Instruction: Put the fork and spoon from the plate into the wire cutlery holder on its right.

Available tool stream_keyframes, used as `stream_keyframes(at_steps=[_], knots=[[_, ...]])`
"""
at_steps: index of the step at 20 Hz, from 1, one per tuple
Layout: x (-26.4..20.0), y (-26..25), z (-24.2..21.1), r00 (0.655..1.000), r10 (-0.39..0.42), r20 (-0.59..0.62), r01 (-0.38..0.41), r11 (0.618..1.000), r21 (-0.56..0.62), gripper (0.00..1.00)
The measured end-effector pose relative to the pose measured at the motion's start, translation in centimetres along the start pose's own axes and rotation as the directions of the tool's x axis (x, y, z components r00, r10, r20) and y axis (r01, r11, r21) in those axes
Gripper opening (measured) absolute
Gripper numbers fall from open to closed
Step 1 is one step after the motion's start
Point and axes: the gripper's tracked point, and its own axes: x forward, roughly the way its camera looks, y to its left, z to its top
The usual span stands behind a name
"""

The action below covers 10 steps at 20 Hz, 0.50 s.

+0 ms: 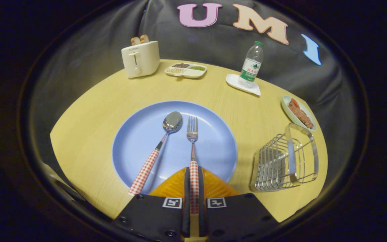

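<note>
While my tool (194, 188) is clenched on the fork (192, 141) handle, I should lift it straight before moving to the holder (282, 161).

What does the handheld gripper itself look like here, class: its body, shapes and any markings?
The gripper has a wide black body with visible screws and two square black-and-white coded markers, one at the base of each finger. Two narrow fingers run forward side by side, flanked by orange ribbed, wedge-shaped parts.

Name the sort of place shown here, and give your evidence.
Probably a mock dining table in a recording booth: a blue plate with spoon, a toaster, and the gripper shut on the fork.
</note>
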Motion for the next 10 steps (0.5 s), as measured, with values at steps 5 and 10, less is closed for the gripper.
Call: stream_keyframes(at_steps=[5, 10], knots=[[-1.7, -0.9, 0.9, 1.0, 0.012, 0.006, -0.012, 1.0, 0.001, 0.13], [-3.5, -1.8, 1.9, 1.0, 0.027, 0.007, -0.026, 0.999, -0.019, 0.13]])
